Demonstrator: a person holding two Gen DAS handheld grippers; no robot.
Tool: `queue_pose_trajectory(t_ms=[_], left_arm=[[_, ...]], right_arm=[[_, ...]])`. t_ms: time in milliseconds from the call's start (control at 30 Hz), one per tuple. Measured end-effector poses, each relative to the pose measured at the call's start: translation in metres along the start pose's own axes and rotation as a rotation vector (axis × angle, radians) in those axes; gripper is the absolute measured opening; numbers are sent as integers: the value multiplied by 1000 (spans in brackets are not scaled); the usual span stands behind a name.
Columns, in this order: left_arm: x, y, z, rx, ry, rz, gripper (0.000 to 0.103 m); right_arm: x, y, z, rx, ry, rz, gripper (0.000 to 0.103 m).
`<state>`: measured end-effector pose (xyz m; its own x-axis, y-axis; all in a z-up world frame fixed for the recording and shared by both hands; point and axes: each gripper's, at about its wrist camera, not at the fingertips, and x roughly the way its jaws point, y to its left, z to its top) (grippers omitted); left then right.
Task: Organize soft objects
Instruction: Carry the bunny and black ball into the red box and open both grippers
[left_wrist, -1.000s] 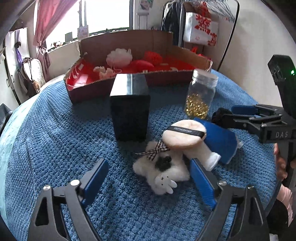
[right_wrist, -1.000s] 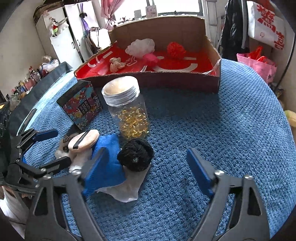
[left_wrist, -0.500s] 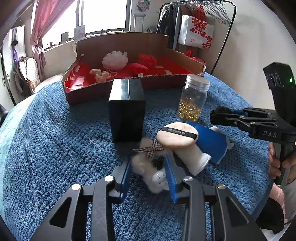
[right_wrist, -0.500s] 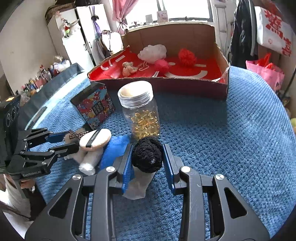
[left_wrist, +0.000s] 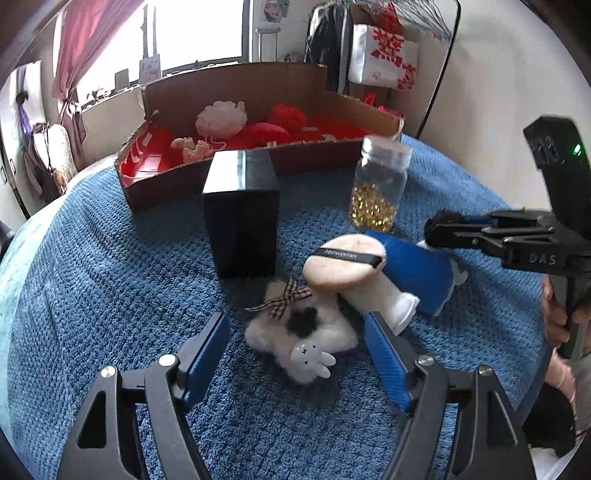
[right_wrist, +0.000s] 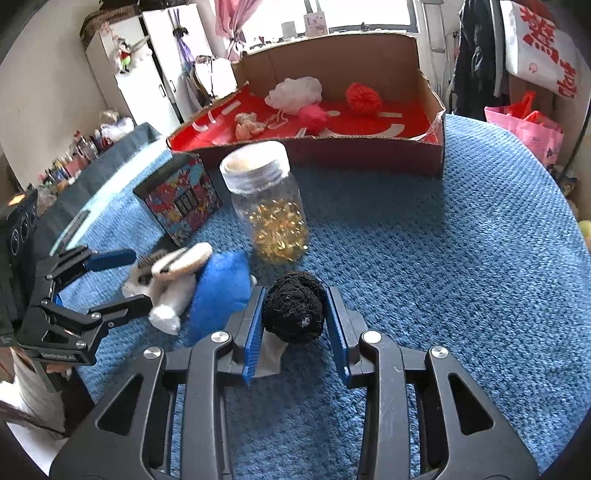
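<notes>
My left gripper (left_wrist: 297, 343) is open, its blue pads on either side of a white fluffy bunny toy (left_wrist: 303, 332) with a checked bow, lying on the blue blanket. A beige powder puff (left_wrist: 343, 264) and a blue plush (left_wrist: 417, 273) lie just behind it. My right gripper (right_wrist: 295, 314) is shut on a black knitted ball (right_wrist: 293, 312), held just above the blanket; it also shows in the left wrist view (left_wrist: 439, 227). The cardboard box (right_wrist: 369, 147) with a red floor stands at the back and holds several soft things.
A dark patterned tin box (left_wrist: 240, 218) and a glass jar of yellow capsules (right_wrist: 269, 214) stand between the soft pile and the cardboard box. A white tissue (right_wrist: 271, 352) lies under the black ball. The blanket's edge drops off at left and right.
My left gripper was shut on the bunny half a second ago and is now open around it. My right gripper closed on the black ball and has lifted it slightly.
</notes>
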<state>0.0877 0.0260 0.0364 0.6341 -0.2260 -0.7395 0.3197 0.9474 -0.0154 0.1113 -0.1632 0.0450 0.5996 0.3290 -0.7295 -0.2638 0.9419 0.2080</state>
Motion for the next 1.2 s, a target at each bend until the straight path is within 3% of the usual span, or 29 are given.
queue_pose_trajectory(t_ms=[33,100,367,533,633,667,700,767,800,1200], left_arm=[[4,-3,0,22,11,14,78],[8,-6,-1,57,24,48,81],[-6,20,-4,110,4,186,93],[-11,16,0,93,-16,99,93],[-1,7,5,116,-14,112,93],[4,6,7,119,-5,117,88],[9,6,7,116,8,118,76],[18,10,8,84,38,82,62],[17,13,8,59,34,57,61],[-8,34,4,-17,18,110,61]], right_arm=[[0,1,-1,-8,3,-11,68],[-1,1,-2,-18,-6,-27,76],[-4,-5,-4,-17,-6,-55,76],[-6,-11,-8,3,-3,-83,76],[-4,-10,-12,-9,-3,-117,76],[-3,-9,-13,-13,0,-124,75],[-2,-9,-13,-16,0,-130,73],[0,-7,-15,-31,-4,-139,36],[1,-5,-15,-40,-2,-134,29],[-8,-6,-13,-47,-15,-139,29]])
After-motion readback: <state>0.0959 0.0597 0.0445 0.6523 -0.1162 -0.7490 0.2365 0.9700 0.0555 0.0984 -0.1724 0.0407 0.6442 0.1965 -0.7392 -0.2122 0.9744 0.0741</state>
